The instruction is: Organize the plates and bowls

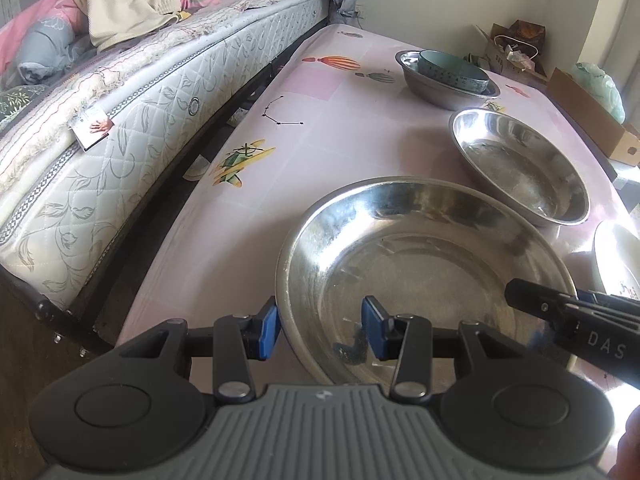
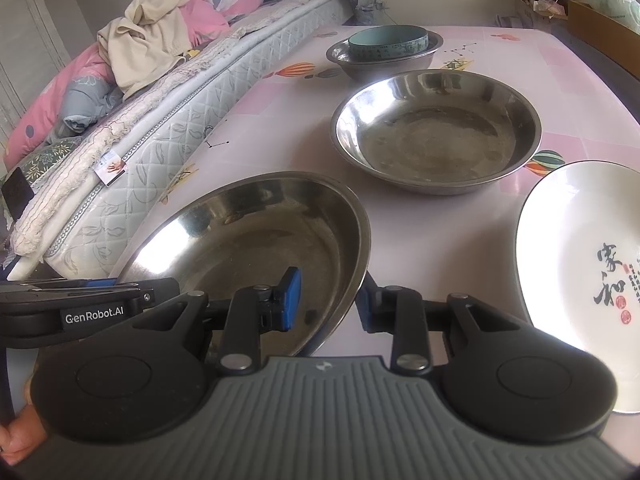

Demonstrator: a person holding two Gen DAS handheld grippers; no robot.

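Four dishes lie loose on the tabletop [image 1: 360, 128] in the left wrist view, and only one nesting looks done: at the far end a teal bowl [image 1: 454, 70] sits inside a small steel bowl [image 1: 436, 92]. Nearer, a mid-sized steel basin [image 1: 520, 168] stands alone, and the largest steel basin [image 1: 420, 264] lies closest. The left tool [image 1: 320, 328] straddles this basin's near-left rim, one blue pad outside and one inside; a gap shows at each pad, so I judge it released, not yet clamped. The right tool [image 1: 560, 308] reaches in at the basin's right edge.

In the right wrist view, the right tool [image 2: 328, 300] has its pads on either side of the large basin's [image 2: 256, 236] right rim. The outer pad is mostly hidden behind the rim, so I cannot tell whether it is gripping. A white plate [image 2: 580, 280] with painted characters rests apart to the right, and the mid-sized basin [image 2: 436, 136] beyond.

By my reading, most of the task remains: both basins and the plate are unstacked.
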